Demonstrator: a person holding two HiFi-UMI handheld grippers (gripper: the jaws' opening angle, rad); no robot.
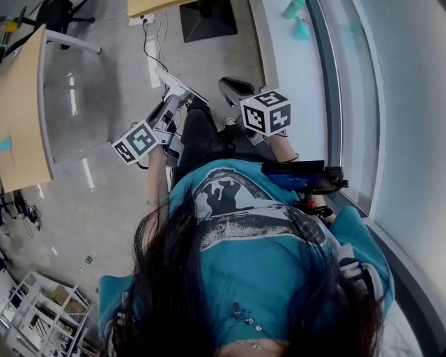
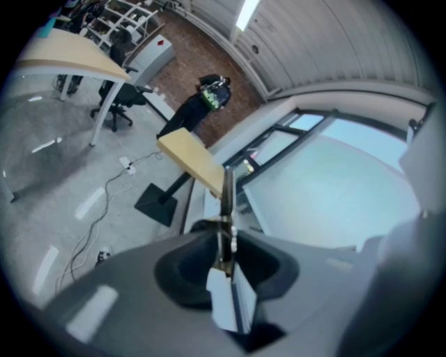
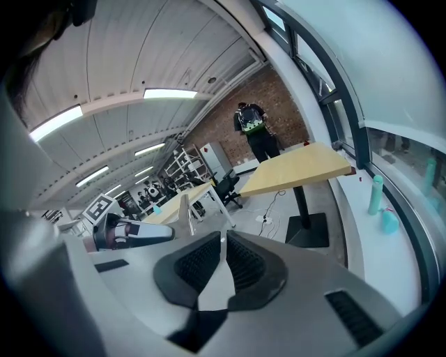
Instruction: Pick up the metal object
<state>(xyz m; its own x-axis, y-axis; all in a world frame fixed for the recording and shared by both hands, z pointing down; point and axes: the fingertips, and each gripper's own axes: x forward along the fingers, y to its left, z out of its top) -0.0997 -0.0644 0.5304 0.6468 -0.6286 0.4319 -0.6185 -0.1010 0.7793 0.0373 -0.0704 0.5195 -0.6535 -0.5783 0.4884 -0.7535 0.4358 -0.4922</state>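
The metal object (image 1: 180, 85) is a thin flat strip that sticks out from my left gripper (image 1: 169, 115), held up in the air in front of the person. In the left gripper view the strip (image 2: 227, 195) stands upright between the dark pads, and the left gripper (image 2: 224, 240) is shut on its lower end. My right gripper (image 1: 233, 87) is held beside it, to the right. In the right gripper view its ribbed pads meet with nothing between them, so the right gripper (image 3: 223, 247) is shut and empty. That view also shows the left gripper (image 3: 129, 233) with the strip (image 3: 185, 213).
Grey floor lies below, with a cable (image 1: 150, 49) and a black table base (image 1: 208, 19). A wooden table (image 1: 21, 118) stands at the left. A white window sill (image 1: 282, 49) with teal bottles (image 1: 296, 17) runs along the right. A person (image 3: 252, 129) stands far off.
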